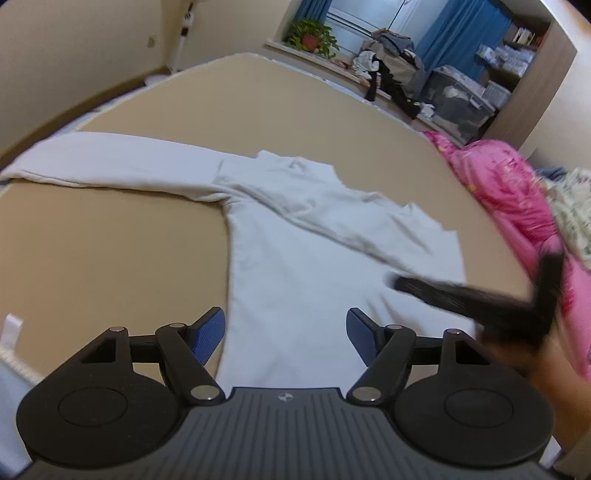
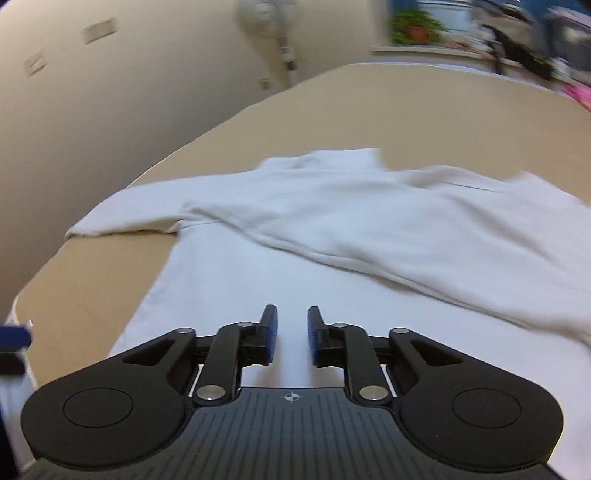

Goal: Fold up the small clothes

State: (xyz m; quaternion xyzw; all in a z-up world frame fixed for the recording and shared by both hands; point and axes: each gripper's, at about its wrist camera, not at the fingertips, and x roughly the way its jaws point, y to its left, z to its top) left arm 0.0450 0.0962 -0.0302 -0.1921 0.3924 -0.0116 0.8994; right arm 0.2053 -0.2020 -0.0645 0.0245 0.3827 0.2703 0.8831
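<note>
We see the white shirt (image 1: 295,236) flat on the tan board (image 1: 110,240), its outstretched sleeve (image 1: 110,166) running leftward, probably nearest our wide, empty left gripper (image 1: 286,332), while the right gripper (image 2: 292,332) hangs narrowly parted, empty, over the body.

Home bedroom. Wide bed (image 1: 147,229) w/ tan sheet, pink quilt (image 1: 495,184) bunched at its side. Windowsill beyond holds potted plant (image 1: 312,37) and heap of clothes (image 1: 391,62); blue curtains (image 1: 454,37) either side. Shelf unit (image 1: 517,48) w/ stacked packs, lidded storage bin (image 1: 458,99) below. Standing fan (image 2: 269,22) by cream wall (blurred).
</note>
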